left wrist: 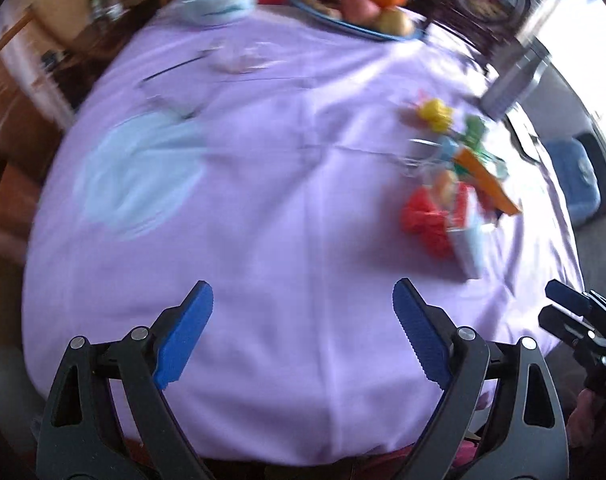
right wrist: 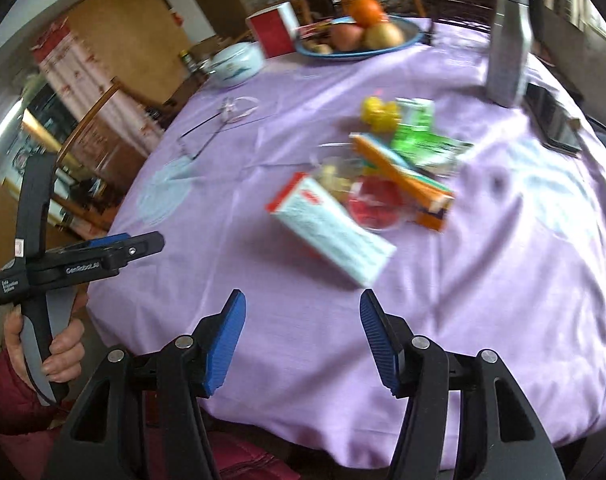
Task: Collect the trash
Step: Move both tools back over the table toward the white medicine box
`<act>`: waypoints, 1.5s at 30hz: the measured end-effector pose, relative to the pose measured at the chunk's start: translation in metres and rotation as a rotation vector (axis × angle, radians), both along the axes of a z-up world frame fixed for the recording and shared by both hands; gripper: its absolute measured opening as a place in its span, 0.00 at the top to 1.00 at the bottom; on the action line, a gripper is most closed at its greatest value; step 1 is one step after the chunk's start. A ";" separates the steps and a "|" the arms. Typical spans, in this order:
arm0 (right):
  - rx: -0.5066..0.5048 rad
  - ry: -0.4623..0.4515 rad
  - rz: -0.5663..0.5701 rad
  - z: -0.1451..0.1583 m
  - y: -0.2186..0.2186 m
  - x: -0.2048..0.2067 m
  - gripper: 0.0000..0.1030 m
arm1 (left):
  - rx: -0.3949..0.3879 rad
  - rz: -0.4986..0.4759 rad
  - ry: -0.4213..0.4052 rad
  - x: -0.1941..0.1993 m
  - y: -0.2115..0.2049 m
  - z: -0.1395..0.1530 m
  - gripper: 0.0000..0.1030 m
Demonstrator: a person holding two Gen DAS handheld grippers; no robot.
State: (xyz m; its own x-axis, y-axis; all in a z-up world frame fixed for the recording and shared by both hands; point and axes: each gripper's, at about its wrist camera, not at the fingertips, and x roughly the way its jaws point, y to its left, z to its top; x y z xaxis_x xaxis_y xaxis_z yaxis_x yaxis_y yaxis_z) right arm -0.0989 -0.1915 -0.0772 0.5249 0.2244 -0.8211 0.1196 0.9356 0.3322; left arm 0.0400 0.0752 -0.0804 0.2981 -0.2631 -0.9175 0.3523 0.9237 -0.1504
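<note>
A pile of trash lies on the purple tablecloth (right wrist: 263,320): a white and red box (right wrist: 331,228), an orange box (right wrist: 403,176), a green wrapper (right wrist: 419,140), a yellow crumpled piece (right wrist: 379,114) and a red piece in a clear cup (right wrist: 377,202). In the left wrist view the same pile sits at the right, with the red piece (left wrist: 427,220) and the orange box (left wrist: 487,180). My left gripper (left wrist: 303,284) is open over bare cloth, left of the pile. My right gripper (right wrist: 303,294) is open and empty, just short of the white box.
A blue plate (right wrist: 343,56) of fruit, a lidded bowl (right wrist: 237,64) and a red box (right wrist: 273,34) stand at the far edge. A grey container (right wrist: 507,60) and a phone (right wrist: 555,120) are at the right. A pale blue plate (left wrist: 139,172) lies at the left.
</note>
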 end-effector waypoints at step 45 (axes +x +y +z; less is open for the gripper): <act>0.027 0.022 -0.071 -0.015 -0.089 -0.005 0.42 | 0.044 -0.069 0.068 0.020 -0.109 -0.033 0.13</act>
